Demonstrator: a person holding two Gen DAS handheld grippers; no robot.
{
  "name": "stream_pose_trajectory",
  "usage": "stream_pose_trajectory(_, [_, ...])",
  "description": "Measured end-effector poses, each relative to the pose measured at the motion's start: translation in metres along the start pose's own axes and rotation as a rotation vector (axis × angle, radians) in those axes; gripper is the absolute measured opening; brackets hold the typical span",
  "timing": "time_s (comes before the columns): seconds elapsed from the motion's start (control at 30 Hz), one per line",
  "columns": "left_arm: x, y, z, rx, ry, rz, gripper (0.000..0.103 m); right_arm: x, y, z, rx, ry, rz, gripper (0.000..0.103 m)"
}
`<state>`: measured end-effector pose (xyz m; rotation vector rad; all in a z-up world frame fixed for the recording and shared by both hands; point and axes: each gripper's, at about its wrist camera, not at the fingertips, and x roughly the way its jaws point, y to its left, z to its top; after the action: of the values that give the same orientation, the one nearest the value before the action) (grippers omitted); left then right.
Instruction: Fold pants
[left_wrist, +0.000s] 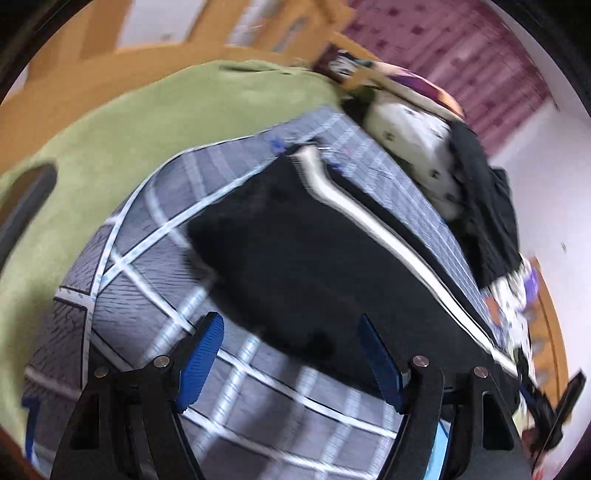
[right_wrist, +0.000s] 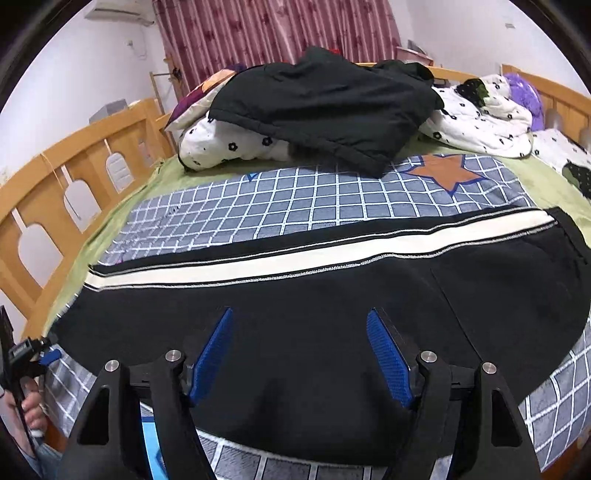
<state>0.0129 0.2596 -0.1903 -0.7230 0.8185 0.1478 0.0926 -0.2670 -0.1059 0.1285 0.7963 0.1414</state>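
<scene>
Black pants (right_wrist: 332, 295) with a white side stripe (right_wrist: 295, 254) lie flat across a grey checked sheet (right_wrist: 295, 199) on a bed. In the left wrist view the pants (left_wrist: 295, 251) stretch away with the stripe (left_wrist: 369, 218) on the right; that view is blurred. My left gripper (left_wrist: 291, 325) is open and empty, hovering over the near end of the pants. My right gripper (right_wrist: 299, 317) is open and empty, just above the middle of the pants. The left gripper also shows at the left edge of the right wrist view (right_wrist: 48, 356).
A black garment (right_wrist: 325, 107) lies on a white flowered quilt (right_wrist: 229, 144) at the back. A green blanket (left_wrist: 147, 129) lies under the sheet. A wooden bed rail (right_wrist: 55, 177) runs along the left. A purple plush (right_wrist: 524, 92) sits far right.
</scene>
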Motion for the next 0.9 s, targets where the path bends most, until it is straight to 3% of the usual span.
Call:
stream_pose_trajectory(0.17, [0.017, -0.002, 0.010, 0.013, -0.057, 0.008, 0.066, 0.017, 0.007, -0.003, -0.025, 0.058, 0.020, 0.074])
stream_pose_trajectory(0.33, [0.029, -0.003, 0.031, -0.082, -0.083, 0.074, 0.057, 0.016, 0.005, -0.008, -0.031, 0.062, 0.007, 0.074])
stream_pose_trajectory(0.4, [0.032, -0.005, 0.039, -0.109, -0.098, 0.146, 0.044, 0.012, 0.000, -0.010, -0.020, 0.062, 0.003, 0.074])
stream_pose_trajectory(0.43, [0.035, -0.009, 0.043, -0.108, -0.103, 0.195, 0.030, 0.009, -0.004, -0.011, -0.016, 0.058, -0.005, 0.074])
stream_pose_trajectory(0.5, [0.033, -0.019, 0.043, -0.077, -0.128, 0.259, 0.018, 0.002, -0.012, -0.013, -0.011, 0.045, -0.018, 0.074])
stream_pose_trajectory(0.63, [0.006, -0.084, 0.036, 0.140, -0.263, 0.365, 0.013, -0.018, -0.033, -0.019, -0.007, 0.006, -0.081, 0.074])
stream_pose_trajectory(0.77, [-0.018, -0.173, 0.022, 0.356, -0.338, 0.328, 0.013, -0.042, -0.060, -0.023, 0.024, -0.044, -0.120, 0.074])
stream_pose_trajectory(0.9, [-0.021, -0.279, -0.020, 0.623, -0.346, 0.228, 0.013, -0.072, -0.088, -0.028, 0.015, -0.138, -0.256, 0.074])
